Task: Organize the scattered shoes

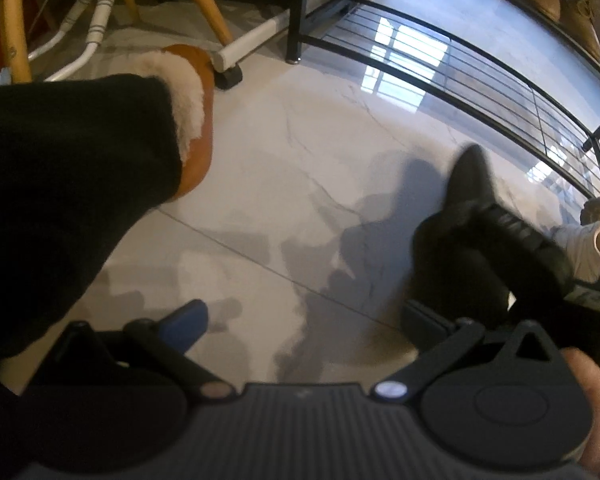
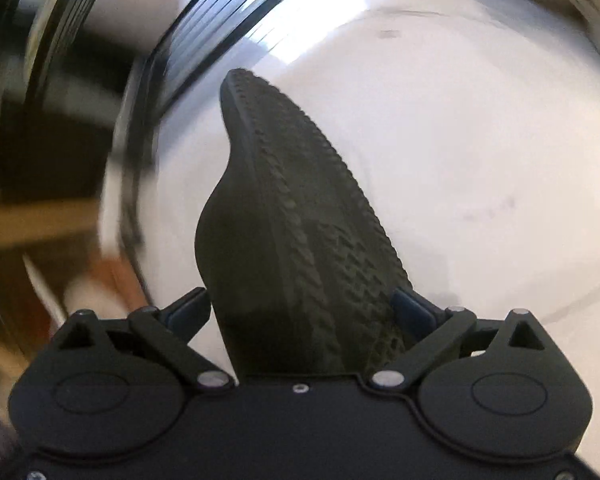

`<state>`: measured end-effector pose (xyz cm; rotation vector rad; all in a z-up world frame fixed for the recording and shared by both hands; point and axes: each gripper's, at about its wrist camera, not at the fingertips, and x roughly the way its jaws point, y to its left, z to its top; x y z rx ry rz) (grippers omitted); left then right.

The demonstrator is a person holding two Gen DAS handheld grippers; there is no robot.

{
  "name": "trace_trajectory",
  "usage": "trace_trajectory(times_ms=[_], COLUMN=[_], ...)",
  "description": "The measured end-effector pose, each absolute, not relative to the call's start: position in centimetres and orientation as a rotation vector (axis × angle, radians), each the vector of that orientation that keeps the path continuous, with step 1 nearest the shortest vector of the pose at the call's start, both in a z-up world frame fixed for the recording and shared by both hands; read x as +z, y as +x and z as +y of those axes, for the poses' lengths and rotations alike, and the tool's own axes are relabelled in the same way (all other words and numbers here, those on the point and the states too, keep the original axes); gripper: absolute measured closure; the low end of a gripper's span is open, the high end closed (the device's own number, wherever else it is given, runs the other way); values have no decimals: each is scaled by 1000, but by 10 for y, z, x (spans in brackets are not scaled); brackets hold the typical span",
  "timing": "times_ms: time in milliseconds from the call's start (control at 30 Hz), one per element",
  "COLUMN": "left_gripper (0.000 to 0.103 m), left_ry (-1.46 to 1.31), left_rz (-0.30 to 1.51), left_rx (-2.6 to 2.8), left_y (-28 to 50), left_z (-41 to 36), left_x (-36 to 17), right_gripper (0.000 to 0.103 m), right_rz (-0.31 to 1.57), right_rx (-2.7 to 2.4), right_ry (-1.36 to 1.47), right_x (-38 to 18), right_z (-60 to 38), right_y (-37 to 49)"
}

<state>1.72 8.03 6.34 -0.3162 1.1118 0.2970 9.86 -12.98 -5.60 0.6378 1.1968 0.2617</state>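
Right gripper carrying a black shoe with a ridged rubber sole toward the rack.

Its fingers are clamping the shoe sideways, sole outward, presumably for sliding it in. The left gripper is hovering wide and empty over the pale marble floor; a tan fleece-lined slipper and the black wire shoe rack are lying beyond.

**Black shoe clamped, sole showing**

The right gripper has its jaws closed on a black shoe, one blue pad on each side of it. The shoe points away from the camera, its toe uppermost, with the ridged tread of the sole facing right. Behind it lies pale, glossy floor. A dark rack of thin bars is smeared by blur at upper left.
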Motion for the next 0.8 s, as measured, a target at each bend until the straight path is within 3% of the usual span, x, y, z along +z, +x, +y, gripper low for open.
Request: trace_trajectory(times_ms=[333, 800], left_gripper=[1, 1], left_ry=[-294, -308], left_rz=[1105, 1129], left_rx=[203, 227], left_y=[22, 20], left_z=[69, 75], left_x=[64, 59], right_gripper=[5, 3], right_rz=[1181, 983], right_rx=[152, 1], right_ry=[1005, 691], right_x=[-80, -42], right_z=[-176, -195], right_y=[87, 74])
